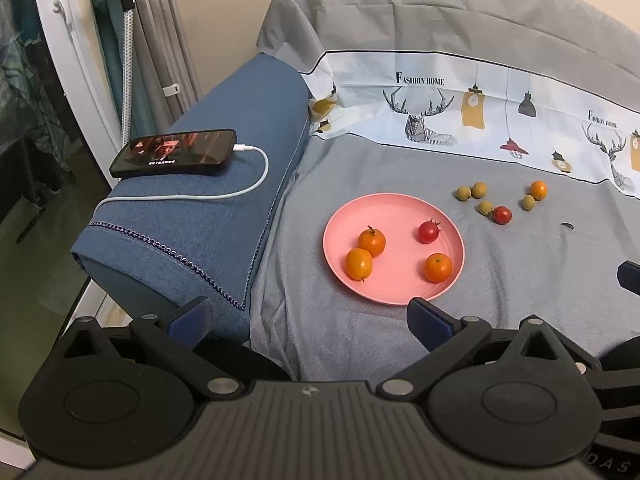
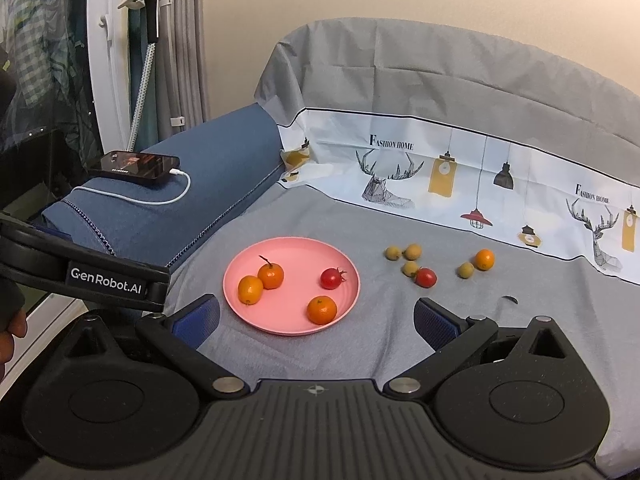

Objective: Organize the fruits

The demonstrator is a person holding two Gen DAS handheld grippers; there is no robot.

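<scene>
A pink plate (image 1: 360, 216) (image 2: 288, 246) lies on the grey sheet and holds three small oranges (image 1: 371, 242) (image 2: 271, 275) and one cherry tomato (image 1: 429, 231) (image 2: 332, 278). Beyond it to the right, loose on the sheet, are several tan longans (image 1: 463, 193) (image 2: 393, 253), another orange (image 1: 538, 189) (image 2: 484, 259) and a second tomato (image 1: 501, 215) (image 2: 425, 277). My left gripper (image 1: 308, 322) hovers open at the plate's near edge, empty. My right gripper (image 2: 316, 320) is open too, empty, just short of the plate. The left gripper's body (image 2: 80, 268) shows at the left of the right wrist view.
A blue cushion (image 1: 208, 208) (image 2: 200, 184) at the left carries a phone (image 1: 174, 153) (image 2: 134, 165) on a white charging cable. A printed white cloth (image 1: 480, 116) (image 2: 480, 184) lines the back. A small dark scrap (image 1: 567, 226) (image 2: 509, 299) lies on the sheet at right.
</scene>
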